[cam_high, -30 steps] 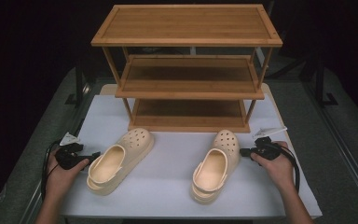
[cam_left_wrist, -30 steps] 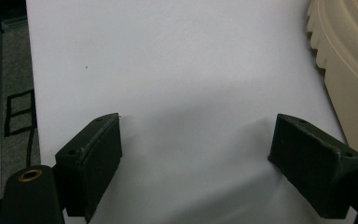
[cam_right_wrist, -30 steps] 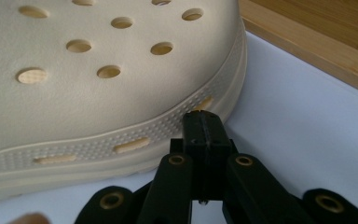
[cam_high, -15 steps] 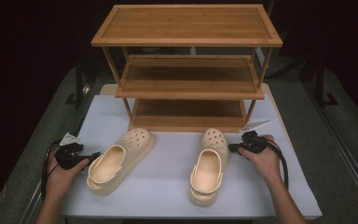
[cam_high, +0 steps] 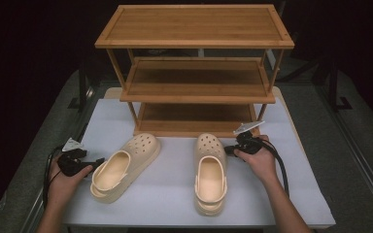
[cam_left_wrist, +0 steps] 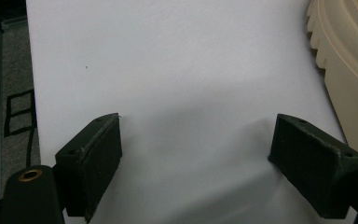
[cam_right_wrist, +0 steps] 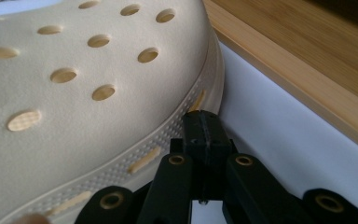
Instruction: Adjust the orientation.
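Observation:
Two cream clogs lie on the white table. The left clog (cam_high: 123, 165) lies slanted, toe toward the rack. The right clog (cam_high: 210, 171) lies straight, toe (cam_right_wrist: 88, 79) toward the rack. My right gripper (cam_high: 229, 149) is shut, its tip (cam_right_wrist: 204, 131) against the sole edge at the right clog's toe side. My left gripper (cam_high: 96, 165) rests by the left clog's heel, jaws open with bare table between them (cam_left_wrist: 198, 154); the clog's sole (cam_left_wrist: 342, 70) is at the right of that view.
A three-tier bamboo shoe rack (cam_high: 194, 73) stands at the back of the table; its bottom board (cam_right_wrist: 303, 65) lies close behind the right clog. The white table top (cam_high: 170, 194) ends at the front edge, with dark floor on both sides.
My right gripper has moved left and toward the rack, pushing the right clog; the clog has slid left and turned to point straight at the rack. The left hand has stayed still.

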Tool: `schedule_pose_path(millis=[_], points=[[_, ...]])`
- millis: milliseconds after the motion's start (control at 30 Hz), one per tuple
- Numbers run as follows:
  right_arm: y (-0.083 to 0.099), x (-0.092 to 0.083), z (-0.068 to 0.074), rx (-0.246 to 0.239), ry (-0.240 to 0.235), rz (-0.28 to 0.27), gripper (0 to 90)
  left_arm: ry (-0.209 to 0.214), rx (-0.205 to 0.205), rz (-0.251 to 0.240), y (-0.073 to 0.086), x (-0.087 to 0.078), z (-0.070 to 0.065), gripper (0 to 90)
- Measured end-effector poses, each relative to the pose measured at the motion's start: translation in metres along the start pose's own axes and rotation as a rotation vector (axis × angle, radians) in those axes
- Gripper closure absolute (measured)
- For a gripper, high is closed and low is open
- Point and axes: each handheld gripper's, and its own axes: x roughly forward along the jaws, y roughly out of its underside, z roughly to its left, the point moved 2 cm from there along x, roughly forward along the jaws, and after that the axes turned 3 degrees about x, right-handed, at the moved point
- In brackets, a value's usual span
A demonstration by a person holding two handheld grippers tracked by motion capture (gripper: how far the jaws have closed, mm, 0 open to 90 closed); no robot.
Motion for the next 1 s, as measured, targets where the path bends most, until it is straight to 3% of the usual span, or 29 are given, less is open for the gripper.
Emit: schedule_pose_path(millis=[733, 933, 1000], points=[[-0.036, 0.034, 0.026, -0.048, -0.066, -0.012, 90.0, 0.001, 0.003, 0.002, 0.0, 0.0, 0.0, 15.7], [-0.034, 0.027, 0.027, -0.04, -0.062, -0.04, 89.4, 0.001, 0.002, 0.002, 0.0, 0.0, 0.0, 15.7], [-0.031, 0.021, 0.026, -0.022, -0.065, -0.055, 83.7, 0.001, 0.003, 0.003, 0.0, 0.0, 0.0, 15.7]])
